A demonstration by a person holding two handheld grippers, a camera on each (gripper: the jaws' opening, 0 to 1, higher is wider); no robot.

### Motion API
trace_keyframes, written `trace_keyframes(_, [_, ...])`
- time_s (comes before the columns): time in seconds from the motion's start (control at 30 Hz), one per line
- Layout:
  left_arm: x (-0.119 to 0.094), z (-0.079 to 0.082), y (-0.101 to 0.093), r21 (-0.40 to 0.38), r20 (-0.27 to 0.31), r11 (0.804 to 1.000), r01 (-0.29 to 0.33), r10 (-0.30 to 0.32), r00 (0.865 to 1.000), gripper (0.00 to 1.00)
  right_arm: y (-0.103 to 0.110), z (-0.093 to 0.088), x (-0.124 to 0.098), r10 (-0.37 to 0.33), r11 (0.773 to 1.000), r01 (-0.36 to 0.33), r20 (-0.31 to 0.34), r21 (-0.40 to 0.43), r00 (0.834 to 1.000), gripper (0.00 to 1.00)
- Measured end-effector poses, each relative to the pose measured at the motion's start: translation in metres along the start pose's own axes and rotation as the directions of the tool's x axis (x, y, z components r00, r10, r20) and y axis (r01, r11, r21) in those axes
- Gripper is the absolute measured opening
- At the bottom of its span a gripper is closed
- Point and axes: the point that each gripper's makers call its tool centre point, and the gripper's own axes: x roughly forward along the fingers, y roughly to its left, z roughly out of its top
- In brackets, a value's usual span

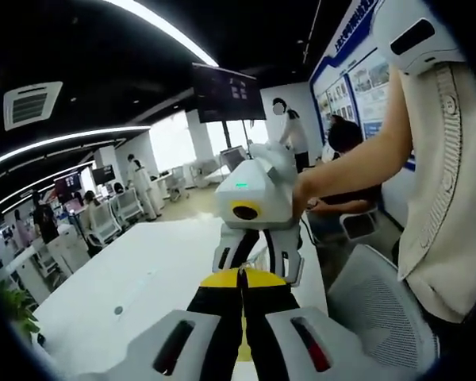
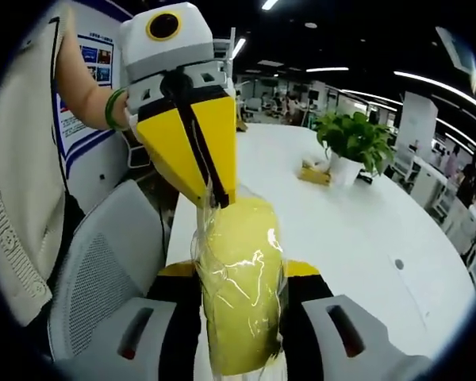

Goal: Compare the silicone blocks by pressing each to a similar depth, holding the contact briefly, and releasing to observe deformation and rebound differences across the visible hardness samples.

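The right gripper [image 2: 239,317] pinches a yellow silicone block in clear plastic wrap [image 2: 239,294], its long axis running along the jaws. The left gripper [image 2: 197,171], jaws pressed together, nips the wrap's far end above the white table [image 2: 341,230].

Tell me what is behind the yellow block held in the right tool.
Behind the wrapped yellow block, the left tool pinches its plastic wrap at the top. Beyond lie the white table and a potted plant. The block hides the right tool's tips.
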Motion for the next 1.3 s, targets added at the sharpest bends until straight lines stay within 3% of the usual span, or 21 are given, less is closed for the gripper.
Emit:
trace_keyframes(0.33, [-0.006,-0.007,0.004,-0.033,-0.008,0.999,-0.023,0.023,1.000,0.00,-0.001,0.000,0.003,-0.015,1.000,0.015,0.010,0.009,1.000,0.45])
trace_keyframes(0.47, [-0.007,-0.012,0.008,-0.070,-0.026,0.997,-0.045,0.043,0.999,0.00,-0.002,0.003,0.004,-0.032,0.999,0.031,0.043,0.006,0.999,0.51])
trace_keyframes(0.53, [-0.008,-0.014,0.010,-0.082,-0.029,0.995,-0.052,0.050,0.998,0.00,-0.006,0.009,0.002,-0.066,0.997,0.068,0.095,-0.022,0.993,0.56])
trace_keyframes(0.73, [-0.011,-0.018,0.017,-0.114,-0.032,0.990,-0.080,0.077,0.997,0.00,-0.017,0.011,-0.012,-0.171,0.985,0.162,0.158,0.066,0.972,0.72])
trace_keyframes(0.97, [-0.013,-0.025,0.026,-0.150,-0.042,0.982,-0.113,0.108,0.993,0.00,-0.020,0.009,-0.040,-0.319,0.942,0.277,0.251,0.189,0.914,0.90])
trace_keyframes(1.0, [-0.014,-0.027,0.027,-0.151,-0.041,0.981,-0.118,0.113,0.993,0.00,-0.023,0.005,-0.049,-0.362,0.925,0.312,0.262,0.215,0.895,0.91])
trace_keyframes(1.03, [-0.014,-0.028,0.027,-0.151,-0.041,0.981,-0.120,0.115,0.992,0.00,-0.023,0.004,-0.051,-0.373,0.921,0.320,0.266,0.222,0.889,0.92])
trace_keyframes(1.1, [-0.014,-0.034,0.028,-0.167,-0.050,0.977,-0.132,0.126,0.991,0.00,-0.024,-0.002,-0.062,-0.425,0.893,0.349,0.274,0.285,0.863,0.93])
trace_keyframes(1.17, [-0.015,-0.040,0.030,-0.186,-0.060,0.972,-0.142,0.133,0.989,0.00,-0.024,-0.005,-0.074,-0.472,0.865,0.365,0.312,0.343,0.825,0.93])
trace_keyframes(1.3, [-0.016,-0.051,0.035,-0.210,-0.076,0.963,-0.169,0.156,0.985,0.00,-0.020,-0.018,-0.096,-0.551,0.811,0.398,0.332,0.428,0.765,0.94])
